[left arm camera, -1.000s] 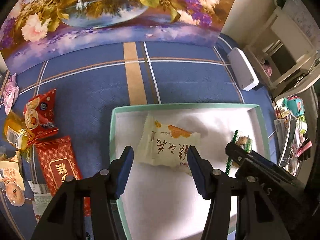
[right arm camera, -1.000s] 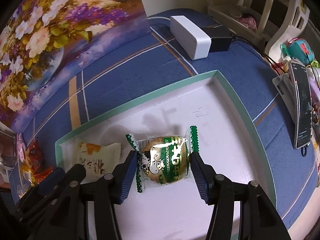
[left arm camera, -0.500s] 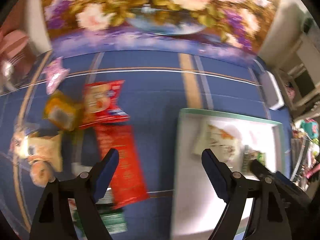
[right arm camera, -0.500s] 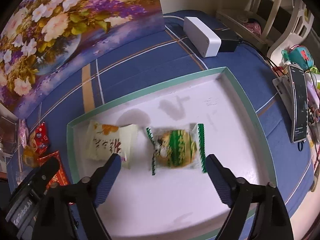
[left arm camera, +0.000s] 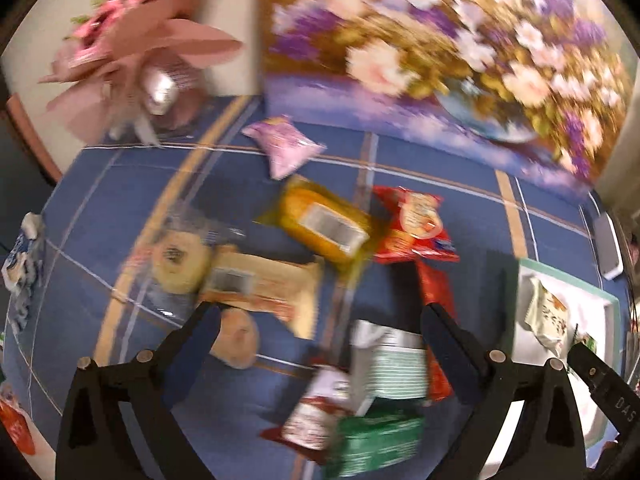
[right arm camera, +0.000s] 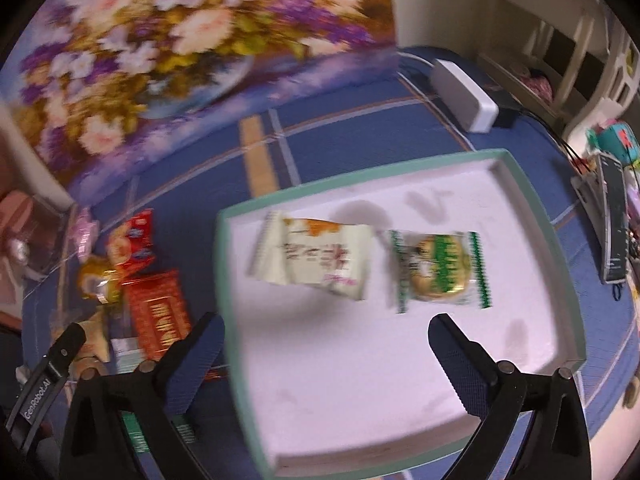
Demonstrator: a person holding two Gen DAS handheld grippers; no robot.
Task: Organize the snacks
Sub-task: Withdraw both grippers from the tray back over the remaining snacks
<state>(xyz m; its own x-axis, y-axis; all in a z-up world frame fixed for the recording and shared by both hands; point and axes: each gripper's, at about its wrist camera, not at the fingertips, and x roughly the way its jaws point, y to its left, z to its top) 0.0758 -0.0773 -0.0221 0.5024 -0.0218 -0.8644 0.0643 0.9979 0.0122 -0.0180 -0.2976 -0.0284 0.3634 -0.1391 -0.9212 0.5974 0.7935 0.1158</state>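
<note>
Tray (right arm camera: 532,216), mint-rimmed, white inside, on the blue checked table (right arm camera: 332,132): two snacks in so far, a cream packet (right arm camera: 316,258) and a green-edged round biscuit (right arm camera: 440,272), side by side, touching no gripper.

Left to sort, in a loose pile on the table beside the tray: pink packet (left arm camera: 286,148), yellow packet (left arm camera: 324,226), red bag (left arm camera: 416,224), long red packet (left arm camera: 436,292), beige wrapper (left arm camera: 260,286), round cake (left arm camera: 180,262), small bun (left arm camera: 236,338), green-and-white packs (left arm camera: 384,392). Blur hides finer detail.

Left gripper (left arm camera: 320,344): over the pile, jaws opening wide, gripping nothing.

Right gripper (right arm camera: 326,350): over the tray's near edge, jaws opening wide, empty.

Judgement: early stage; most snacks remain outside the tray.
</note>
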